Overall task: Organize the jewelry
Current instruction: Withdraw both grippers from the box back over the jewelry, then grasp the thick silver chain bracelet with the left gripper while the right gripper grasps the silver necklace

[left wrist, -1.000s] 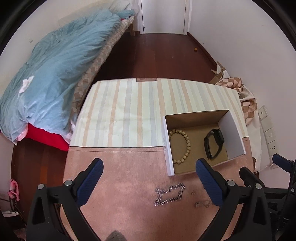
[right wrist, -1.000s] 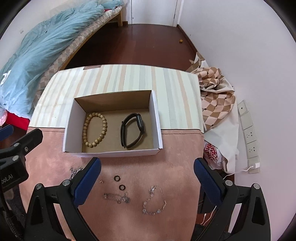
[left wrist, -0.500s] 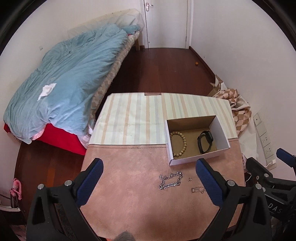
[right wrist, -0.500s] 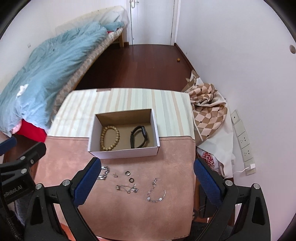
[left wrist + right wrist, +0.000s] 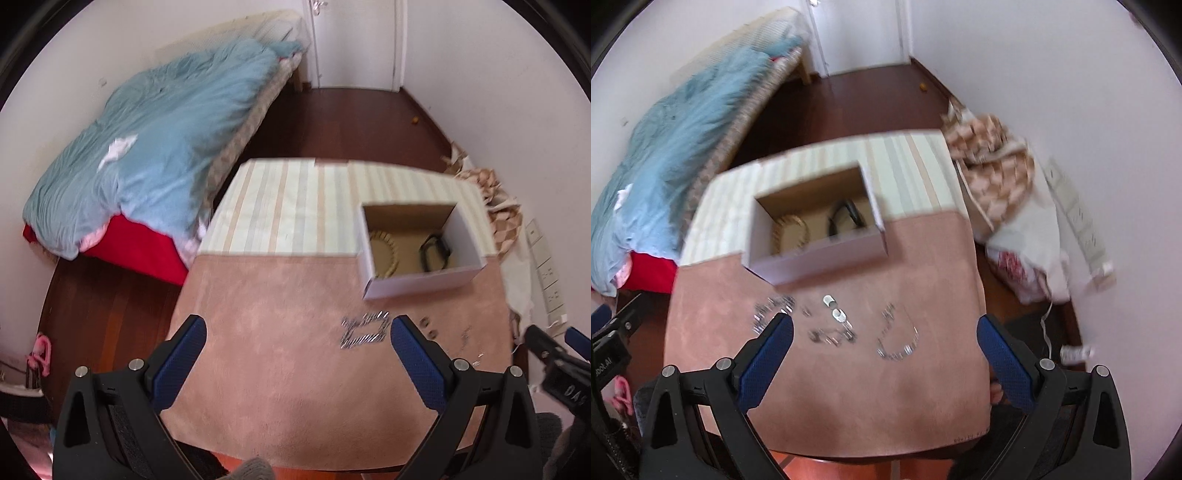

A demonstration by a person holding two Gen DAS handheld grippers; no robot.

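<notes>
Two pieces lay in the box (image 5: 816, 254); both grippers, left gripper (image 5: 297, 360) and right gripper (image 5: 884, 360), hung wide, empty. Next: grasp the chain (image 5: 364, 330) near the worktop's (image 5: 849, 406) front edge.

Pink mat (image 5: 827, 387) is showing plain; striped cloth (image 5: 295, 206) is running cream, green, tan; white box (image 5: 820, 254) is holding a black band (image 5: 846, 218), possibly beige beads (image 5: 790, 232).
</notes>
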